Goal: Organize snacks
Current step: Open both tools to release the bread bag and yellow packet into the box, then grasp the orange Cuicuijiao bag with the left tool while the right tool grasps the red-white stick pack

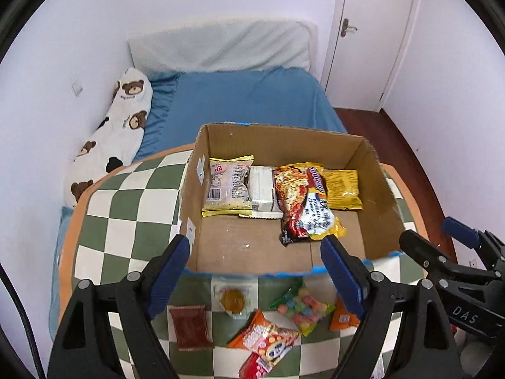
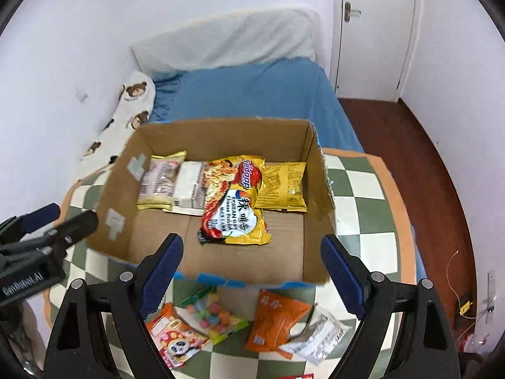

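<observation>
An open cardboard box [image 1: 284,140] [image 2: 221,129] stands on a green-and-white checkered cloth [image 1: 126,208]. Inside lie several snack packs, with a yellow Korean noodle pack [image 1: 306,203] [image 2: 235,208] on top. Loose snacks lie in front of the box: a dark brown packet [image 1: 189,327], a jelly cup [image 1: 233,300], a candy bag [image 1: 303,309] [image 2: 211,315], a panda pack [image 1: 265,341] [image 2: 176,338], an orange pack [image 2: 277,319] and a white packet [image 2: 315,338]. My left gripper [image 1: 255,271] and right gripper [image 2: 252,268] are open and empty above the box's near edge.
A bed with a blue sheet [image 1: 246,101] and a bear-print pillow [image 1: 116,132] lies behind the box. A white door [image 1: 372,31] and dark wood floor [image 2: 410,164] are at the right. White walls close in on the left.
</observation>
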The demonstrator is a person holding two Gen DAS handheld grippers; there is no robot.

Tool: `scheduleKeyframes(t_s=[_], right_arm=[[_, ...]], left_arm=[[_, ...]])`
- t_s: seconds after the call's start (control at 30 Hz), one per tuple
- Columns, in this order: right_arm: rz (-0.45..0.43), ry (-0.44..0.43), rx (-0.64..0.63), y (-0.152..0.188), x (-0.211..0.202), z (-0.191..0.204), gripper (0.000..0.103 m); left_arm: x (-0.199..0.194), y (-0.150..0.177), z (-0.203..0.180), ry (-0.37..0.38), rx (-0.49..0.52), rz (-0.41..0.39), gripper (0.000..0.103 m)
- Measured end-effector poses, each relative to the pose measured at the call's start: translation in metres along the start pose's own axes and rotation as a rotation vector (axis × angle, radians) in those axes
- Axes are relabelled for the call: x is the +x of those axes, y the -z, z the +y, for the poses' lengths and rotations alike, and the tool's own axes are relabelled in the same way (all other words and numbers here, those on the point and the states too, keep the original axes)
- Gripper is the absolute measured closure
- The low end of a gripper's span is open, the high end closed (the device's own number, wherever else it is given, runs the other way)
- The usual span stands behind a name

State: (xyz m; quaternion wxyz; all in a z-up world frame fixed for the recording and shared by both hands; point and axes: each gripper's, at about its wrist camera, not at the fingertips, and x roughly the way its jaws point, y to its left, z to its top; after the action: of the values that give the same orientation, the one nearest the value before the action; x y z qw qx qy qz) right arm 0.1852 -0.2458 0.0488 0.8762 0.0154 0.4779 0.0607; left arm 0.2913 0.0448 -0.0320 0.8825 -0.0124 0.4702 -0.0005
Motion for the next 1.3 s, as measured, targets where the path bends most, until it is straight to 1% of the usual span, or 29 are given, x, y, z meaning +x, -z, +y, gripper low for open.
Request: scheduleKeyframes(t_s=[0.1, 0.2, 0.3, 0.4, 0.47, 0.57, 0.7, 0.73, 0.8, 0.83, 0.9, 0.93, 0.97, 1.03, 1.07, 1.13, 1.17, 1.2, 1.3], right_arm=[[-0.033, -0.007, -0.001, 0.01, -0.026, 0.005, 0.012], [-0.055, -0.013, -0.001, 0.021, -0.047, 0.009, 0.012], [-0.055, -0.029, 0.014, 0.036, -0.06, 0.01, 0.012], [-0.019, -0.047, 0.041, 0.058, -0.063, 0.008, 0.012], [0.029, -0.056, 0.062, 0.076, -0.057, 0.004, 0.012], [0.108, -0.055, 0.107, 0.107, -0.041, -0.008, 0.012], [0.231, -0.038, 0.185, 0.154, -0.012, -0.034, 0.012], [0.277, -0.03, 0.211, 0.17, -0.001, -0.043, 0.012], [0.332, -0.015, 0.262, 0.193, 0.014, -0.059, 0.012], [0.358, -0.006, 0.284, 0.201, 0.022, -0.067, 0.012], [0.396, 0.001, 0.33, 0.218, 0.034, -0.08, 0.012], [0.418, 0.008, 0.358, 0.228, 0.04, -0.088, 0.012], [0.428, 0.014, 0.376, 0.234, 0.044, -0.094, 0.012], [0.444, 0.032, 0.404, 0.246, 0.052, -0.103, 0.012], [0.455, 0.034, 0.416, 0.251, 0.055, -0.107, 0.012], [0.48, 0.043, 0.421, 0.259, 0.063, -0.11, 0.012], [0.492, 0.047, 0.415, 0.262, 0.066, -0.11, 0.012], [0.512, 0.051, 0.402, 0.266, 0.07, -0.11, 0.012], [0.561, 0.062, 0.364, 0.277, 0.08, -0.107, 0.012]], left_arm=[[-0.02, 0.011, -0.001, -0.007, 0.0, -0.048, 0.018], [-0.034, 0.025, -0.002, -0.002, -0.006, -0.062, 0.018], [-0.042, 0.043, -0.002, 0.009, -0.005, -0.05, 0.018], [-0.038, 0.063, -0.002, 0.009, 0.006, -0.021, 0.018], [-0.025, 0.08, -0.003, 0.004, 0.024, 0.033, 0.018], [0.003, 0.106, 0.002, 0.002, 0.025, 0.145, 0.018], [0.052, 0.136, 0.0, -0.021, 0.072, 0.294, 0.018], [0.067, 0.141, 0.002, -0.001, 0.049, 0.352, 0.018], [0.09, 0.149, 0.009, 0.055, -0.044, 0.436, 0.018], [0.107, 0.153, 0.017, 0.101, -0.139, 0.499, 0.018], [0.128, 0.157, 0.027, 0.153, -0.278, 0.556, 0.018], [0.142, 0.16, 0.032, 0.176, -0.373, 0.588, 0.018], [0.151, 0.161, 0.034, 0.195, -0.432, 0.606, 0.018], [0.172, 0.164, 0.035, 0.199, -0.525, 0.639, 0.018], [0.179, 0.163, 0.033, 0.195, -0.55, 0.644, 0.018], [0.192, 0.163, 0.027, 0.149, -0.548, 0.647, 0.018], [0.196, 0.163, 0.023, 0.122, -0.533, 0.637, 0.025], [0.198, 0.164, 0.019, 0.098, -0.511, 0.628, 0.037], [0.196, 0.171, 0.002, 0.062, -0.37, 0.598, 0.044]])
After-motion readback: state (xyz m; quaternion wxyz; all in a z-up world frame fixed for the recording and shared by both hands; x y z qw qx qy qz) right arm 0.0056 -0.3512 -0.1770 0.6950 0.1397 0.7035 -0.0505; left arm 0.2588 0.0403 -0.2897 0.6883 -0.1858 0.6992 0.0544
